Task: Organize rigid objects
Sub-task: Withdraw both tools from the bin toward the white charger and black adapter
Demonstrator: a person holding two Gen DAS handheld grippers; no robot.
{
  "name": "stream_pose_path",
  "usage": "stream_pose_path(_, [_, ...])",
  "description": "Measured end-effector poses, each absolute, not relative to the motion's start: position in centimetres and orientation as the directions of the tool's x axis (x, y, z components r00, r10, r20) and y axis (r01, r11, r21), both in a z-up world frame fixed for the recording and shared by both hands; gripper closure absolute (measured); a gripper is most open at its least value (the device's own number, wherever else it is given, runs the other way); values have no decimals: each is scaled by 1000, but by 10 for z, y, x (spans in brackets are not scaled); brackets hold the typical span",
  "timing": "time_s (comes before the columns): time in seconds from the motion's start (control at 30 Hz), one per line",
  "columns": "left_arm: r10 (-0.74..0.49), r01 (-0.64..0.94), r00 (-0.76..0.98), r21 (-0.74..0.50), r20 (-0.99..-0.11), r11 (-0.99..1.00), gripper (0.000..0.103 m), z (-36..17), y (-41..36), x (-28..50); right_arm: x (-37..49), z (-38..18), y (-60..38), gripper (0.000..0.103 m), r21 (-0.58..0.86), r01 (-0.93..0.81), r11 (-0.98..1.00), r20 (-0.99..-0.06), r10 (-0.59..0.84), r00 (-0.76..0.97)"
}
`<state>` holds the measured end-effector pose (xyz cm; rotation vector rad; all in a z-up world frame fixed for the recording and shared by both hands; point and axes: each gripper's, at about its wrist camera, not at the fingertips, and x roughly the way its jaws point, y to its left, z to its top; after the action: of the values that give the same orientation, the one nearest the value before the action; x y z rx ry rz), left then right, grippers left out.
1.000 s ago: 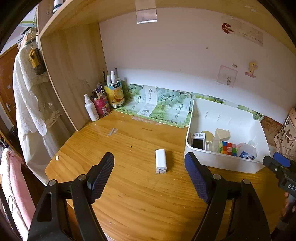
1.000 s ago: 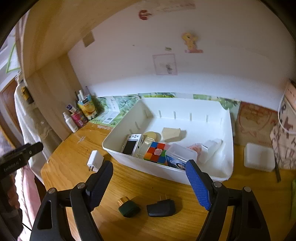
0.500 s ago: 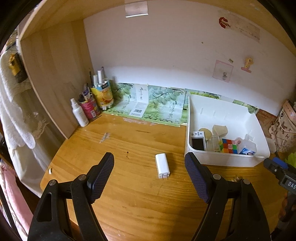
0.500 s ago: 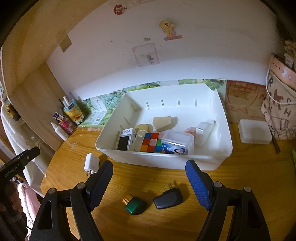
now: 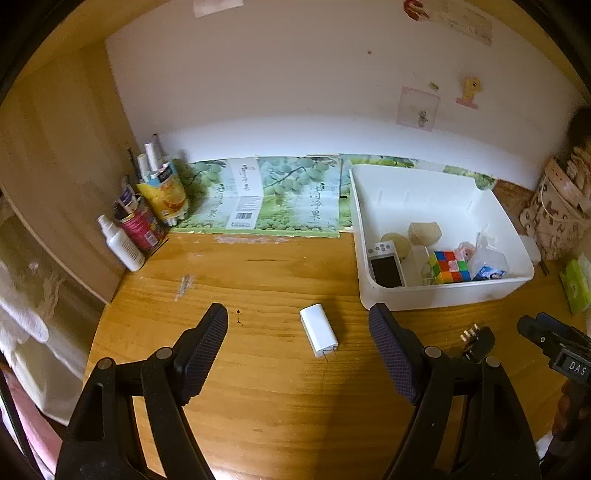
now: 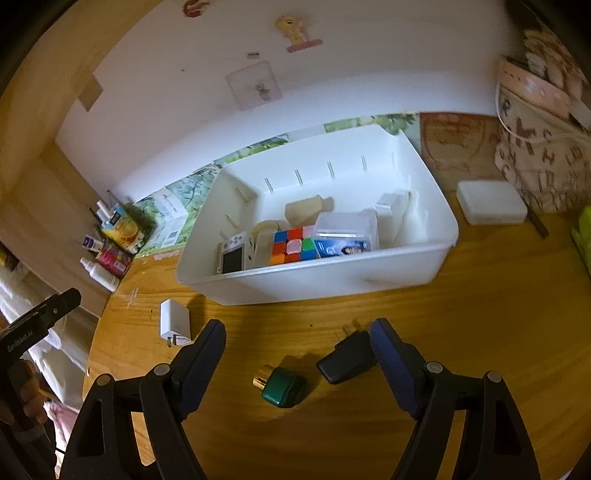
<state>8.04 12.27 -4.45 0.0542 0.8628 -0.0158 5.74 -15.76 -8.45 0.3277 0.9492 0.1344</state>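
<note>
Home, most likely a bedroom or dorm desk nook. Wooden desk [image 5: 258, 387] set under a built-in wooden shelf, side panel [image 5: 55, 177] of the same wood. White wall [image 5: 295, 92] dotted with small stickers and a cartoon figure [image 6: 297, 31]. Toiletries and a spray bottle [image 5: 122, 245] crowded in the back corner. Fruit-print carton [image 5: 280, 195] flattened against the wall. Patterned handbag [image 6: 543, 147] at the right edge. White garment [image 5: 22, 314] hanging beside the desk. White bin [image 6: 332, 284] of small personal odds and ends.
</note>
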Motion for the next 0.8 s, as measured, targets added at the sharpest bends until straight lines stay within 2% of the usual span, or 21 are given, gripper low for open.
stream_pose_path(0.8, [-95,301,514,76,-852,951,21,-93,123,134,44,-123,-133,22,393,296,871,-824,191,533])
